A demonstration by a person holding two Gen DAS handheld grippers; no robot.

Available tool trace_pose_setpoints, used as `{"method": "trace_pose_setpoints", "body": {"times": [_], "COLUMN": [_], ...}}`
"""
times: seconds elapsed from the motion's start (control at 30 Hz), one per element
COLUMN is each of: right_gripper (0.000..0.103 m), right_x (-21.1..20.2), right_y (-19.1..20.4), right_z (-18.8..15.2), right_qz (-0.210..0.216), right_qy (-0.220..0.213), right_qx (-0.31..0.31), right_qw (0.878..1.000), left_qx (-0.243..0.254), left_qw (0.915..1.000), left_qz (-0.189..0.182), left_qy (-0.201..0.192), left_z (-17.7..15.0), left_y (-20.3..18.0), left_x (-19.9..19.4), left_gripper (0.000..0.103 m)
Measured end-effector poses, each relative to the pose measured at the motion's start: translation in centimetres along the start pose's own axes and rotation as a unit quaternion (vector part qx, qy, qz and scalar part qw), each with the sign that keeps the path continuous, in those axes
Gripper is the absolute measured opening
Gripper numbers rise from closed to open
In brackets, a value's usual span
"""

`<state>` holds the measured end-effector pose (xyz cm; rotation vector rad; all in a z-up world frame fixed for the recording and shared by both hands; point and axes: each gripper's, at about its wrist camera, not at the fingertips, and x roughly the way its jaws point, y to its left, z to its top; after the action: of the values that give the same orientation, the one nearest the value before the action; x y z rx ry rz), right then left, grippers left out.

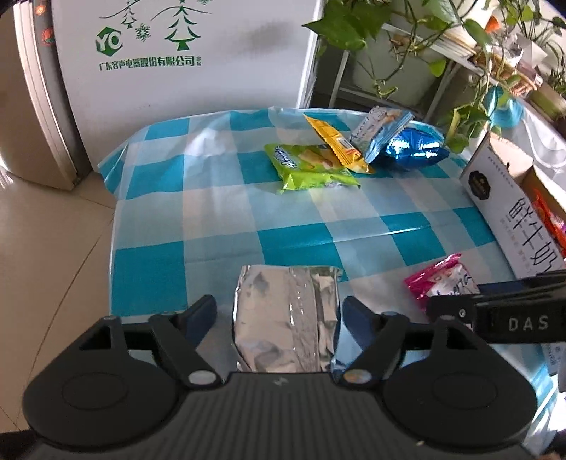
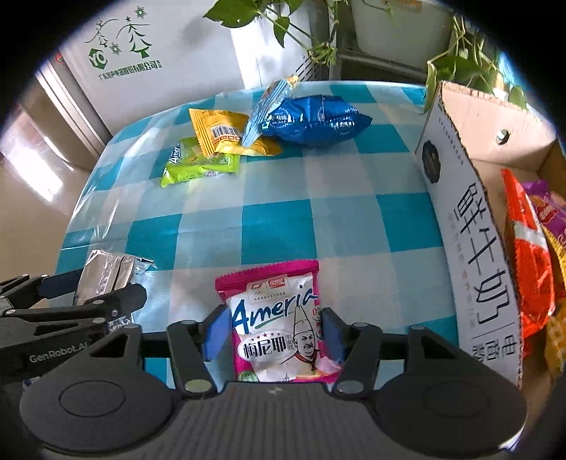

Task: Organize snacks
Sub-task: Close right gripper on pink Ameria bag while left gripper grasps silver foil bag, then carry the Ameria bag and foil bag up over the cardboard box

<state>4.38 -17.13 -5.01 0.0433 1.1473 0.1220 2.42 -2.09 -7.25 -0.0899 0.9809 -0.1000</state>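
A silver foil packet (image 1: 283, 318) lies on the blue-checked tablecloth (image 1: 219, 212) between the fingers of my left gripper (image 1: 279, 318). The jaws stand wide, with a gap beside each pad. A pink and white "Ameria" snack packet (image 2: 276, 318) lies flat between the blue pads of my right gripper (image 2: 274, 332), which sit close along its sides without squeezing it. At the far side of the table lie a green packet (image 1: 311, 166), a yellow one (image 1: 336, 141), a light blue one (image 1: 378, 131) and a dark blue bag (image 2: 311, 120).
An open cardboard box (image 2: 470, 230) on the right holds an orange packet (image 2: 530, 254) and a purple one (image 2: 544, 205). A white appliance (image 1: 177, 70) stands behind the table, potted plants (image 1: 353, 28) at the back right, tiled floor (image 1: 46, 247) to the left.
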Motion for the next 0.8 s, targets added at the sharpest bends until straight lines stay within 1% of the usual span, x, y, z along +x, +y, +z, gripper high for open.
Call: {"method": "trace_pose_setpoints", "body": {"times": [0.03, 0.1, 0.17, 0.27, 0.33, 0.43, 0.6, 0.67, 0.8], "right_gripper": [0.071, 0.074, 0.076, 0.076, 0.077, 0.077, 0.077, 0.075, 0.06], "right_x": [0.0, 0.0, 0.0, 0.1, 0.2, 0.3, 0.4, 0.4, 0.2], "right_y": [0.0, 0.1, 0.0, -0.2, 0.1, 0.6, 0.8, 0.8, 0.8], "right_z": [0.0, -0.1, -0.1, -0.4, -0.7, -1.0, -1.2, -1.3, -1.2], "right_qz": [0.001, -0.001, -0.006, -0.007, -0.017, -0.032, -0.04, -0.04, -0.04], "right_qy": [0.0, 0.001, 0.002, 0.008, 0.007, 0.004, 0.001, -0.001, -0.005], "right_qx": [0.002, -0.005, -0.009, -0.016, -0.032, -0.061, -0.074, -0.076, -0.08], "right_qw": [1.0, 1.0, 1.0, 1.0, 0.999, 0.998, 0.996, 0.996, 0.996], "left_qx": [0.004, 0.01, 0.023, 0.046, 0.03, 0.031, 0.026, 0.023, 0.034], "left_qw": [1.0, 0.9997, 0.9992, 0.9978, 0.9985, 0.9984, 0.9985, 0.9985, 0.9984], "left_qz": [0.005, 0.021, 0.032, 0.047, 0.045, 0.046, 0.047, 0.048, 0.042], "left_qy": [0.002, 0.002, 0.007, 0.01, 0.009, 0.008, 0.01, 0.01, 0.013], "left_z": [0.0, 0.1, 0.2, 0.0, 0.0, -0.1, -0.2, -0.3, -0.2], "left_y": [-0.2, -0.5, -0.9, -1.7, -1.3, -1.3, -1.3, -1.4, -1.3], "left_x": [0.2, 0.5, 0.8, 1.3, 1.4, 1.3, 1.3, 1.2, 1.1], "left_gripper": [0.089, 0.09, 0.094, 0.102, 0.102, 0.103, 0.103, 0.103, 0.102]}}
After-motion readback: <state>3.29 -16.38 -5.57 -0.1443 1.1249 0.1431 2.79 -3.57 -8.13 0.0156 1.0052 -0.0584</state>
